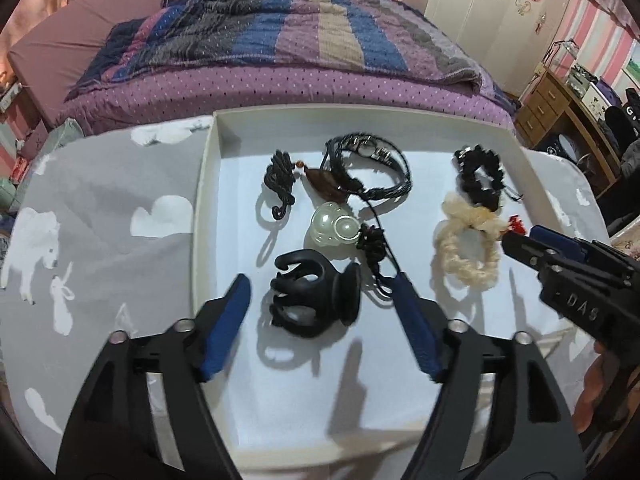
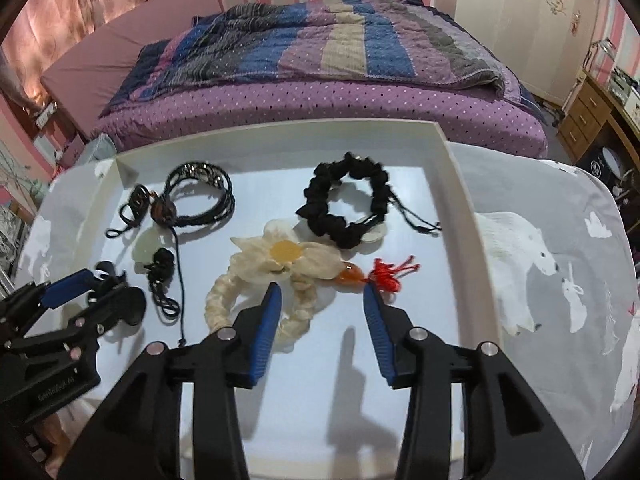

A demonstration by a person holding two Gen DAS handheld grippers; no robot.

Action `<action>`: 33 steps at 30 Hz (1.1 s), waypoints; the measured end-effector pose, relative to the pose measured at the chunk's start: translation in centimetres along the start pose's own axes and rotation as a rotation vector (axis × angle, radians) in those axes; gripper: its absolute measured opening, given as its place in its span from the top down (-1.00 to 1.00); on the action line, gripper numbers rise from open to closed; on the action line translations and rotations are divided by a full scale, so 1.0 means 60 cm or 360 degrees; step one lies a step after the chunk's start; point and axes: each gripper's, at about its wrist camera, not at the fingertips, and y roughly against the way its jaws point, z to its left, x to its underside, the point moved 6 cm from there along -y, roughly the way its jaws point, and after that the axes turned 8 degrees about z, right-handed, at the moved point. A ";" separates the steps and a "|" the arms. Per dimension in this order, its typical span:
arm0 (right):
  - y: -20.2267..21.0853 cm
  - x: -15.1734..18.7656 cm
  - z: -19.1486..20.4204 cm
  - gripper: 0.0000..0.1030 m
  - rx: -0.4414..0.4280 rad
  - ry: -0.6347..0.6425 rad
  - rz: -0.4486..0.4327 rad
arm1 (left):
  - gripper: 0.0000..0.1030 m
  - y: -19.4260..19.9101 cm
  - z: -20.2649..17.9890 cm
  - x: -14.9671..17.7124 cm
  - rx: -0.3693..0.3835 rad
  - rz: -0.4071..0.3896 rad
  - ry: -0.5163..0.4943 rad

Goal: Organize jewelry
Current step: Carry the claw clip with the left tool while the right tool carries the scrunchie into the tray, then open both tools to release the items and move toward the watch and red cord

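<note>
A white tray [image 1: 202, 216] [image 2: 464, 208] holds the jewelry. My left gripper [image 1: 320, 282] [image 2: 94, 282] stands open around a black hair claw [image 1: 316, 300] [image 2: 124, 304], with gaps on both sides. Behind the claw lie a pale jade pendant [image 1: 332, 226] on black cord, a brown pendant [image 1: 326, 184] and a black braided bracelet [image 1: 384, 168] [image 2: 204, 192]. My right gripper [image 2: 322, 286] [image 1: 516, 240] is open over a cream flower scrunchie [image 2: 280, 264] [image 1: 468, 248], just short of an orange pendant with a red tassel [image 2: 352, 274]. A black scrunchie [image 2: 348, 208] [image 1: 480, 176] lies farther back.
The tray rests on a grey cloth with white polar bears [image 1: 80, 220] [image 2: 540, 260]. Beyond it is a bed with a striped quilt [image 1: 300, 32]. A wooden desk [image 1: 560, 108] and a white wardrobe [image 1: 488, 0] stand at the right.
</note>
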 end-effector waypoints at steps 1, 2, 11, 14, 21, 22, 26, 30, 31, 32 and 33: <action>0.014 0.002 -0.004 0.16 0.0000 -0.0002 -0.0016 | -0.53 0.012 -0.002 0.002 -0.0003 -0.0020 -0.0006; 0.026 0.003 -0.008 0.16 0.0006 0.0001 -0.0033 | -0.64 0.027 -0.003 0.005 -0.0003 -0.0042 -0.0014; 0.193 0.057 -0.048 -0.37 -0.0023 -0.0031 -0.0252 | -0.93 0.170 -0.021 0.071 0.0012 -0.0215 -0.0023; 0.252 0.090 -0.062 -0.44 -0.0022 -0.0044 -0.0305 | -0.93 0.216 -0.037 0.102 0.0011 -0.0268 -0.0057; 0.377 0.184 -0.108 -0.74 0.0011 -0.0132 -0.0401 | -0.94 0.317 -0.088 0.201 -0.0053 -0.0349 -0.0173; 0.388 0.198 -0.116 -0.74 0.0023 -0.0139 -0.0397 | -0.94 0.324 -0.094 0.214 -0.0053 -0.0350 -0.0187; 0.418 0.265 -0.160 -0.74 0.0112 -0.0138 -0.0315 | -0.94 0.348 -0.119 0.286 -0.0051 -0.0335 -0.0262; 0.413 0.331 -0.209 -0.74 0.0231 -0.0097 -0.0212 | -0.94 0.332 -0.136 0.342 -0.0012 -0.0273 -0.0323; 0.408 0.344 -0.220 -0.74 0.0261 -0.0091 -0.0190 | -0.94 0.322 -0.139 0.357 -0.0003 -0.0250 -0.0333; 0.396 0.365 -0.238 -0.74 0.0291 -0.0092 -0.0157 | -0.94 0.314 -0.143 0.367 0.0007 -0.0231 -0.0338; 0.385 0.376 -0.247 -0.74 0.0296 -0.0101 -0.0130 | -0.94 0.296 -0.146 0.385 0.0034 -0.0185 -0.0352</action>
